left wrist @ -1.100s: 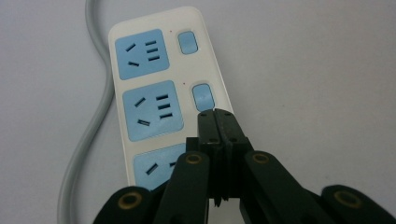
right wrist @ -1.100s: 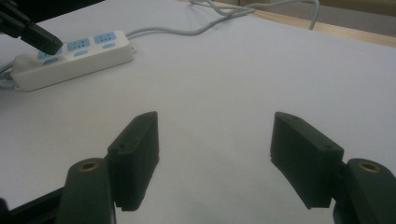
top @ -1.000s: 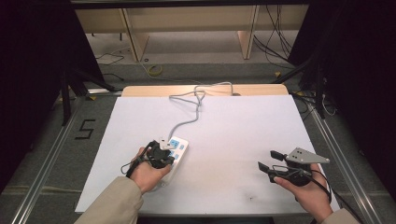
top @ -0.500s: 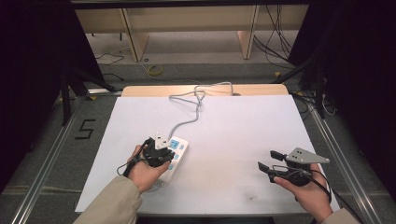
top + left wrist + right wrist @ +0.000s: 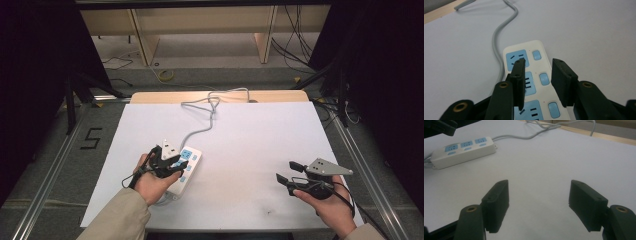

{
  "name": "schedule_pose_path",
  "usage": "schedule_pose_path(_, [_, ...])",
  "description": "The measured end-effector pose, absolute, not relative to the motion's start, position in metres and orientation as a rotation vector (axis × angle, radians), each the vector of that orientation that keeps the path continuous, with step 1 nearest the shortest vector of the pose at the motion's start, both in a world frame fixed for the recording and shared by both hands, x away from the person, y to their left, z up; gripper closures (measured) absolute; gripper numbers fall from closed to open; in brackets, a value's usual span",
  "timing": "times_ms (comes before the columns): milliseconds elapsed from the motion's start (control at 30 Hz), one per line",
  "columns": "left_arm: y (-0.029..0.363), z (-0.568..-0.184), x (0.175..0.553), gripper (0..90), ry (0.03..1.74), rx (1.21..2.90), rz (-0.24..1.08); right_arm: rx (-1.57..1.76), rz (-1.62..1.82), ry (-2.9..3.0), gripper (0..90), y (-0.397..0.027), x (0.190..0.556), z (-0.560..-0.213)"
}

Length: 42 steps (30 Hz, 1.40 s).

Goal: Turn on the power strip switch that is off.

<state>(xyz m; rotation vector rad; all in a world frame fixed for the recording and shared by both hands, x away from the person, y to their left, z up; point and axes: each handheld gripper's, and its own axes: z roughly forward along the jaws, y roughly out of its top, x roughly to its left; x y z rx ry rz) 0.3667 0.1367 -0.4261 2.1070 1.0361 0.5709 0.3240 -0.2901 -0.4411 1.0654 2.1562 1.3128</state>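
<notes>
Hovering over the power strip (image 5: 534, 82), the left gripper (image 5: 537, 75) has its two black jaws part-way apart — they have just been opening, and nothing is pinched between them; the strip's middle socket and switch show through the gap. From above, the left gripper (image 5: 167, 159) sits at the strip's near-left end, carried by the left hand (image 5: 152, 182) in a tan sleeve (image 5: 117, 220).

Item, power strip (image 5: 186, 167): white body, three blue sockets each with a blue switch beside it, lying flat on the white table sheet (image 5: 250, 145), its long axis running away from the person. In the right gripper view the power strip (image 5: 461, 151) lies far off at the upper left, apart from that gripper.

Item, grey cable (image 5: 207, 117): leaves the strip's far end, curves away across the sheet and loops near the wooden table edge (image 5: 150, 97) beyond the strip. A second lead appears to leave the strip's near end under the hand, though that part is poorly seen.

Item, right gripper (image 5: 290, 172): well to the right of the strip, held level by the right hand (image 5: 327, 205), grey three-cornered plate on top. Right gripper (image 5: 537, 202) jaws stand wide — bare sheet between them.

Item, floor mark "5" (image 5: 91, 138): black, left of the strip, off the sheet.
</notes>
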Motion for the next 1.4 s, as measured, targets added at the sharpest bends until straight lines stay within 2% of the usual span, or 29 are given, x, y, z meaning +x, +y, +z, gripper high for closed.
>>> schedule_pose_path(433, [0.141, -0.423, 0.367, 49.8, 1.005, 2.084, 0.624, 1.062, 1.315, 2.158, 33.2, -0.290, 0.324, -0.441])
schedule_pose_path(500, [0.142, -0.422, 0.367, 47.3, 0.992, 2.072, 0.630, 1.059, 1.316, 2.158, 33.2, -0.290, 0.324, -0.441])
schedule_pose_path(633, [0.144, -0.420, 0.366, 36.2, 0.984, 2.060, 0.597, 1.057, 1.318, 2.159, 33.1, -0.290, 0.324, -0.441])
schedule_pose_path(800, [0.147, -0.420, 0.366, 31.4, 0.953, 2.055, 0.577, 1.057, 1.319, 2.161, 33.1, -0.289, 0.324, -0.441])
schedule_pose_path(1400, [0.163, -0.418, 0.363, 22.7, 0.897, 2.039, 0.562, 1.047, 1.330, 2.168, 32.4, -0.289, 0.324, -0.441])
